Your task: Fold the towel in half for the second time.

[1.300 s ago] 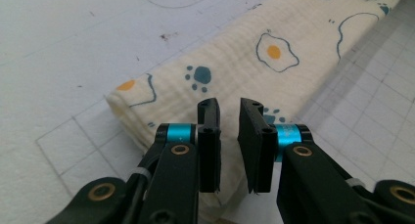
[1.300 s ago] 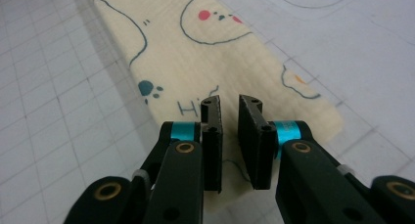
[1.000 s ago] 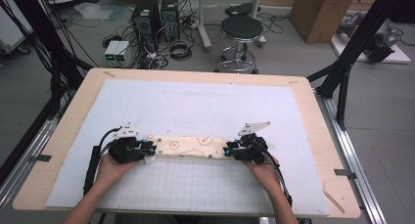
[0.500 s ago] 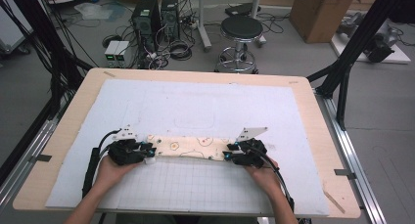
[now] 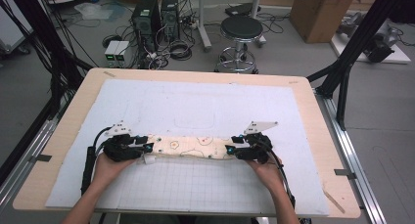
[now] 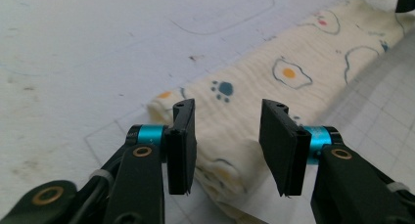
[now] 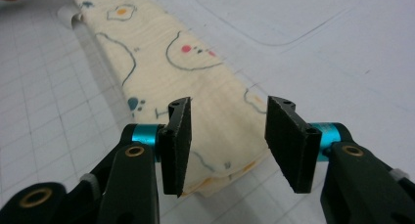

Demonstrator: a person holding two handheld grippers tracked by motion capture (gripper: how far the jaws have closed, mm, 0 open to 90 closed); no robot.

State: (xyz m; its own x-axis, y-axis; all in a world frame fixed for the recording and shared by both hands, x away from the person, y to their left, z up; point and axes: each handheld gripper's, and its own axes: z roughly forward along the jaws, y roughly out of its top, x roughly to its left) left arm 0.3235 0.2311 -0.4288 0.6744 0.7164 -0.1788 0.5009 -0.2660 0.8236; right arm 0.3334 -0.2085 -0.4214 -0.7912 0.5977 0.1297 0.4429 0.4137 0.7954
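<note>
Cloth (image 5: 191,146): cream, folded long strip, egg and paw prints.

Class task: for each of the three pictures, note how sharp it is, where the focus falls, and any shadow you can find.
High view: soft, evenly lit, folded cream printed cloth small. Left gripper view: cloth sharp, black tool slightly soft. Right gripper view: cloth crisp, faint shadow under its near end, tool open.
</note>
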